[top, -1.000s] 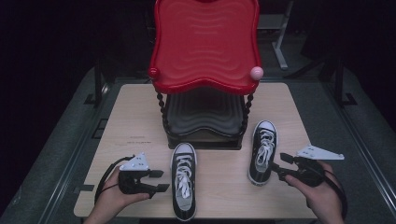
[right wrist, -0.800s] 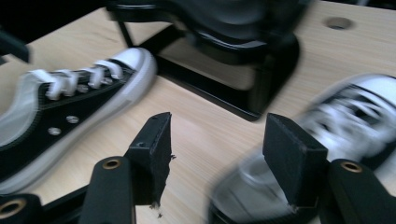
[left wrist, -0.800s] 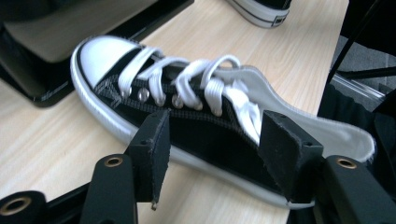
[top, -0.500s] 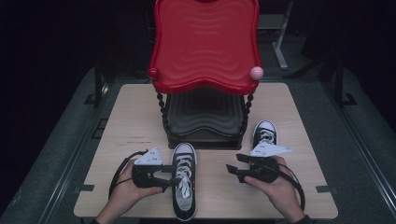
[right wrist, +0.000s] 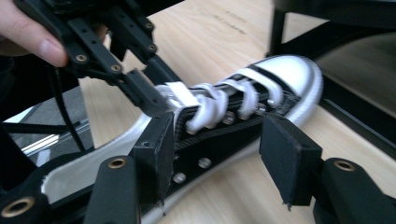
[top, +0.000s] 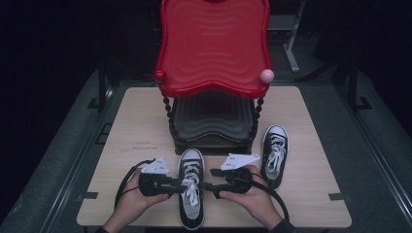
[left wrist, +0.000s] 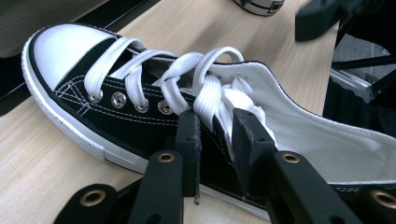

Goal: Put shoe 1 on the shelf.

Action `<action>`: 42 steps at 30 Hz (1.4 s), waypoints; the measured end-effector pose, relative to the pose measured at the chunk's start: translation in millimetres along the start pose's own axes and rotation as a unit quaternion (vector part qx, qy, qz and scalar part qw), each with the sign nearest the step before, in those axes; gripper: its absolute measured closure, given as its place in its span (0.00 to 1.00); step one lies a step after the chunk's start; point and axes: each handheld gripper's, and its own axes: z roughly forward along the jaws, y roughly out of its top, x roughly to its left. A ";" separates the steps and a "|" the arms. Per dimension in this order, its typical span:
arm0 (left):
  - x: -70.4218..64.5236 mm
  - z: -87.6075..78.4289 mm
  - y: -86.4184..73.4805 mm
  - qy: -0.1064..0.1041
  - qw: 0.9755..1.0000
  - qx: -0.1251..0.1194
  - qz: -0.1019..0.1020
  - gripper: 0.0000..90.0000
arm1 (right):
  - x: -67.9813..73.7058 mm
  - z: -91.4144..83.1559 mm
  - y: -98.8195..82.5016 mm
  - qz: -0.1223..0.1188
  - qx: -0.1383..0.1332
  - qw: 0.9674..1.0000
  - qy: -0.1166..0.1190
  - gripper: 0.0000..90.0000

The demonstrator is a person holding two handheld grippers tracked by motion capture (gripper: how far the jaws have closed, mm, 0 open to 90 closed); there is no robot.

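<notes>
Dark room, light wooden bench (top: 145,126) with a red two-tier stand (top: 214,48) at its back centre. Near shoe (top: 191,187), black canvas with white toe cap and white laces, lies just in front of the stand, toe toward it. Second shoe (top: 275,155) sits to the right, apart from the first.

Left hand-held gripper (top: 177,184) comes in from the near shoe's left; in the left gripper view its jaws are nearly together, clamped on a white lace (left wrist: 208,100) at the shoe's throat. Right hand-held gripper (top: 210,184) is at the same shoe's right side; in the right gripper view its jaws stand wide apart, straddling the eyelet side of the upper, gripping nothing. Both hands wrap the gripper bodies.
</notes>
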 end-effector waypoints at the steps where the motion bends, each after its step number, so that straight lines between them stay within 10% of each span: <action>1: 0.0 0.2 -0.5 0.000 1.000 -0.001 -0.003 0.83 | 1.6 3.8 0.4 -0.002 0.001 1.000 0.004 0.50; 9: -0.7 0.7 -0.7 0.000 1.000 -0.003 -0.006 0.88 | 4.8 31.1 0.1 -0.004 0.023 0.999 0.026 0.59; 19: 1.5 -3.5 -0.5 -0.003 1.000 -0.004 -0.015 0.95 | -3.4 35.6 -5.1 0.021 0.033 0.998 0.057 0.94; 42: -33.0 -32.2 41.1 -0.035 0.997 -0.059 0.034 0.95 | 7.2 -31.7 11.6 -0.018 -0.015 0.997 0.072 0.95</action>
